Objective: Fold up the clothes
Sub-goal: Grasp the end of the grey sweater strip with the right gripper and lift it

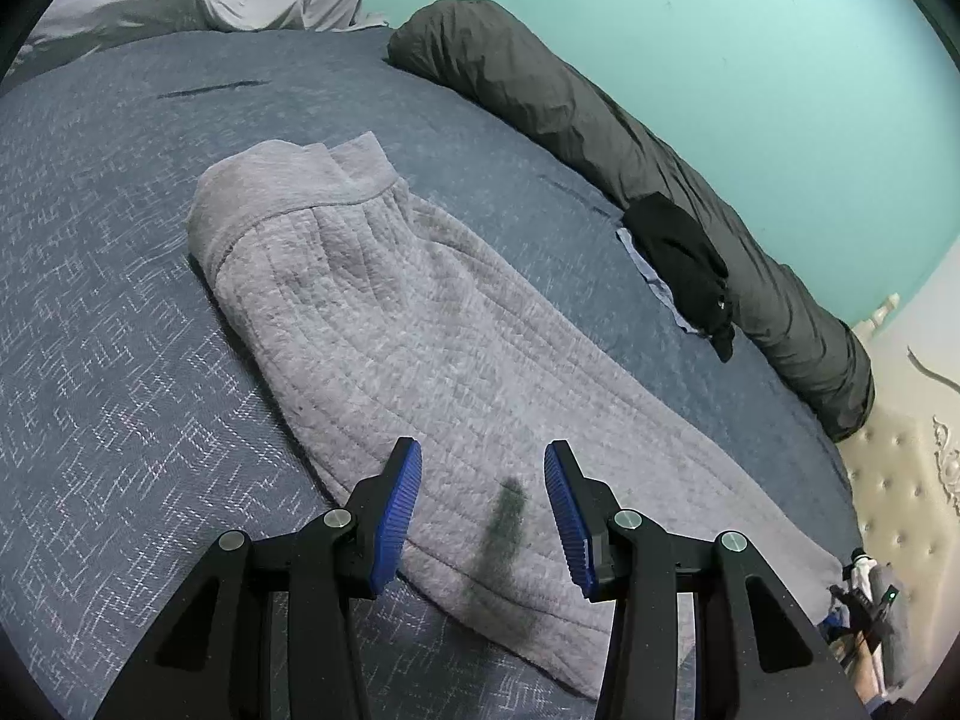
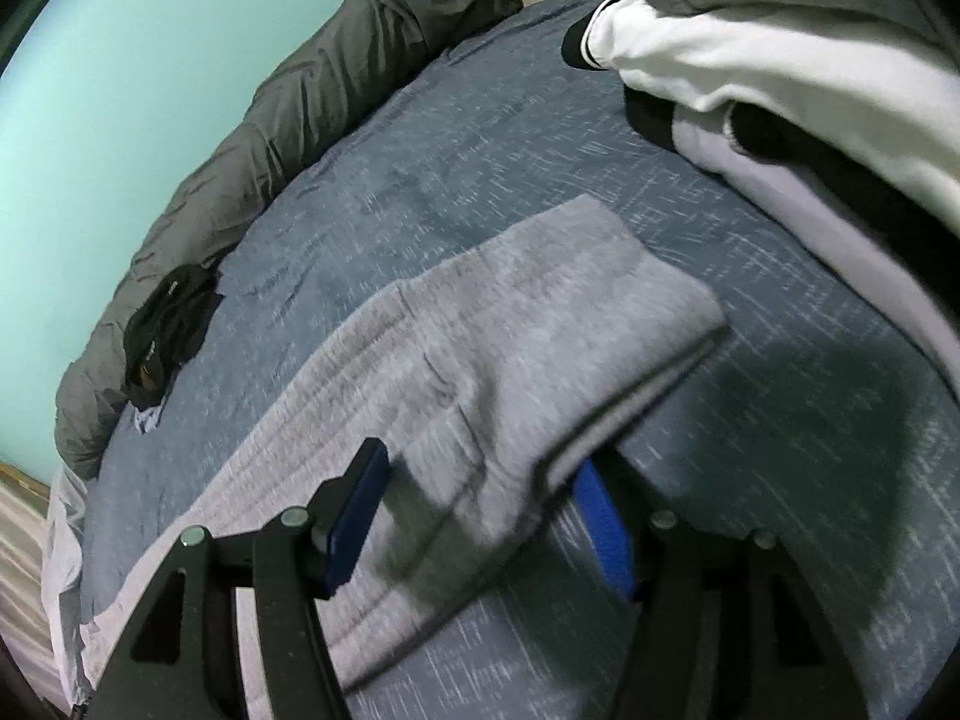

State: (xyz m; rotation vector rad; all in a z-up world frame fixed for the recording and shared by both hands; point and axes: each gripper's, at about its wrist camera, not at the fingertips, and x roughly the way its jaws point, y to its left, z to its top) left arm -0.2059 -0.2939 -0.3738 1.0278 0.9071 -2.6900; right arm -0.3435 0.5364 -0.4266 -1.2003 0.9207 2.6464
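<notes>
Left gripper first: jaws about half apart, blue pads bare, nothing between them, poised just above the near hem of the grey quilted sweatshirt. Ahead of it, garment laid long across the blue bedspread, already narrowed by a lengthwise fold, ribbed end at the far tip. Beyond and to its right, a small black garment against the dark rolled duvet, well apart from the work.

Right gripper next: jaws wide, set astride the folded edge of the same grey sweatshirt, one pad over the top layer, the other tucked under the lifted edge. No pressing seen, picture blurred, so read as straddling, not gripping. Beyond and to its right, a heap of white and grey clothes waiting on the bedspread.

Step in hand, by judgement: taking hold for the crosswise fold, sleeves and sides seemingly done. Next move calls for closing the right jaws on both layers at the edge, dropping the left onto the hem and pinching likewise, then lifting both together and carrying that end over toward the far one, keeping edges square and avoiding a grab of the bedspread beneath.
</notes>
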